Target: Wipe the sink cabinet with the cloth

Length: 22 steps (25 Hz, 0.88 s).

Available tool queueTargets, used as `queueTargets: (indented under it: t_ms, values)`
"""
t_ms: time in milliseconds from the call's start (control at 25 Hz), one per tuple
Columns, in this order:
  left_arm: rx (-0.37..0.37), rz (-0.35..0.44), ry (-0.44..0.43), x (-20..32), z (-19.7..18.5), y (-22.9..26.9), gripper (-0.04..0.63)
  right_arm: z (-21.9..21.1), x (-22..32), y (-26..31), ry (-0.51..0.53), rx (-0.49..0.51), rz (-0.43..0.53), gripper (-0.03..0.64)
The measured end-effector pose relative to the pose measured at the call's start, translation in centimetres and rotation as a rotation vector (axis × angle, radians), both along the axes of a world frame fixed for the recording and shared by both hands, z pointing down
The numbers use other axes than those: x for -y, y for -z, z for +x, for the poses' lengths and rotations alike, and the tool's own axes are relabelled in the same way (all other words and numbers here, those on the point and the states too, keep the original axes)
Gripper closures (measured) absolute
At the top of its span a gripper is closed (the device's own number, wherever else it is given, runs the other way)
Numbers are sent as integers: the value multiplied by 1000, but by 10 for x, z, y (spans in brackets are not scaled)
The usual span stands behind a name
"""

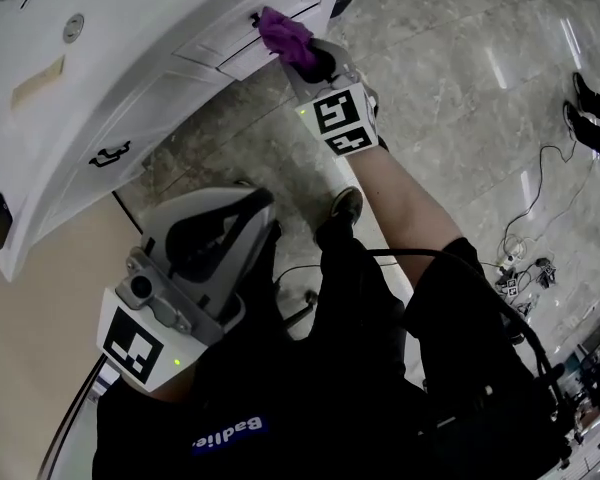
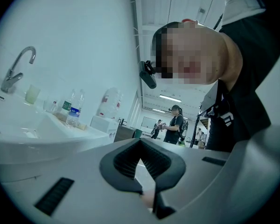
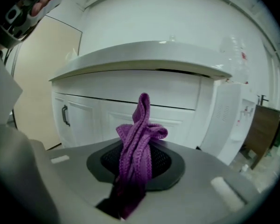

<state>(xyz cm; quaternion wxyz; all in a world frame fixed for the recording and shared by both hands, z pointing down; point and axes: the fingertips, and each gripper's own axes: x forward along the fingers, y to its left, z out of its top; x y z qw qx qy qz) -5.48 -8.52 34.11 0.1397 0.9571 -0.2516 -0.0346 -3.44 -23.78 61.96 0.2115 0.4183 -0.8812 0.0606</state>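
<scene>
The white sink cabinet point(image 1: 130, 98) fills the upper left of the head view and the background of the right gripper view point(image 3: 130, 111). My right gripper point(image 1: 302, 56) is shut on a purple knitted cloth point(image 1: 285, 34) and holds it against the drawer front, beside a dark drawer handle point(image 1: 255, 16). In the right gripper view the cloth point(image 3: 139, 139) sticks up out of the right gripper point(image 3: 134, 169), bunched and folded. My left gripper point(image 1: 255, 208) hangs low near the person's body, away from the cabinet. It points upward point(image 2: 142, 171), its jaws together with nothing in them.
A black door handle point(image 1: 110, 155) sits on the cabinet door, also visible as the handle point(image 3: 64, 115). Faucet point(image 2: 18, 69) and bottles point(image 2: 74, 108) stand on the counter. Cables point(image 1: 520, 258) lie on the marble floor at right. Someone's shoes point(image 1: 590, 113) are at the far right.
</scene>
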Motion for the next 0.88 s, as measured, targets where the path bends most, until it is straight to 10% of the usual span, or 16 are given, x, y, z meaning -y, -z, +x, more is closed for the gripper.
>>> queueTargets:
  t_ms: [440,880]
  values:
    - [7,-10,6,6,4,-8,606,113,89,-5,-303,-31,5,522]
    - [16,-20,19,14,-12,-11,606,45,100,-26,-223,-55,-41,520]
